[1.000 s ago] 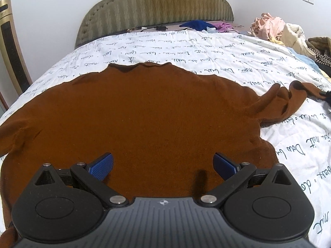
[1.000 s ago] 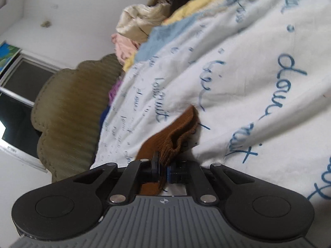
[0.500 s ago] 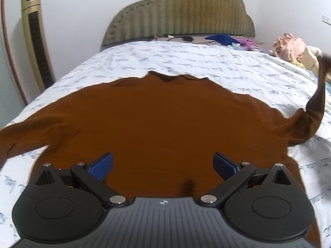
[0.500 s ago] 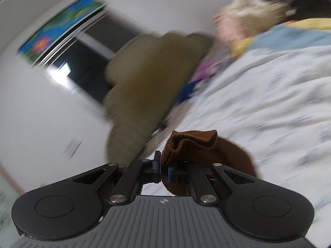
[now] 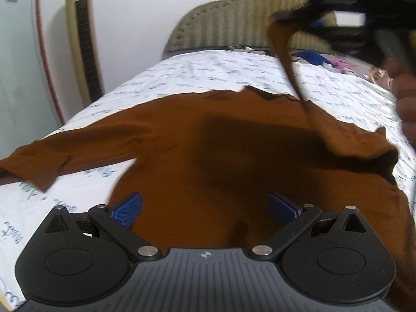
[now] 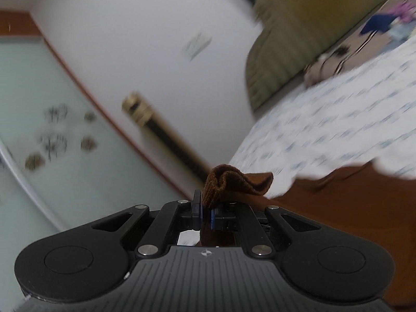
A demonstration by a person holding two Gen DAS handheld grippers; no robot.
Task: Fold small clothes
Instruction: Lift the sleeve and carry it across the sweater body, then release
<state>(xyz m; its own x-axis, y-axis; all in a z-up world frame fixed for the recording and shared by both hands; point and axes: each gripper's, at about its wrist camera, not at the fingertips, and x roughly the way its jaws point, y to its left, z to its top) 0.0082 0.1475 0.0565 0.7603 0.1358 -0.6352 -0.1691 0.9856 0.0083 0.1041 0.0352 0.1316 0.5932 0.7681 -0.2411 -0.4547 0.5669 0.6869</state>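
Progress: I judge the fold as only just begun. The sweater (image 5: 208, 135) lies spread flat on the bed (image 5: 208, 72), and I see no crease laid in the body yet.
Left sleeve: it lies stretched out flat toward the left edge of the bed (image 5: 52, 153), untouched as far as I can see.
Body: flat, hem toward me, neckline toward the headboard (image 5: 234, 20). A dark shadow falls across its middle.
Right sleeve: lifted off the bed, rising as a taut strip (image 5: 291, 62) from the shoulder up to my right gripper. I read this as the first fold in hand, the sleeve to be carried over the body.
Left to do: lay this sleeve across, do the same with the other one, then fold the body. Other clothes (image 5: 322, 61) sit by the headboard, so more pieces may wait.
Left gripper: (image 5: 205, 208) jaws stand wide, nothing between the blue pads (image 5: 128, 208). It hovers low over the hem area; I cannot tell whether it touches the cloth.
Right gripper: (image 6: 206, 212) jaws nearly together, pinching the sleeve cuff (image 6: 234, 182), which bunches up above the pads. In the left view it shows blurred at the top right (image 5: 338, 5), high over the bed, with the person's fingers (image 5: 405, 104) below it.
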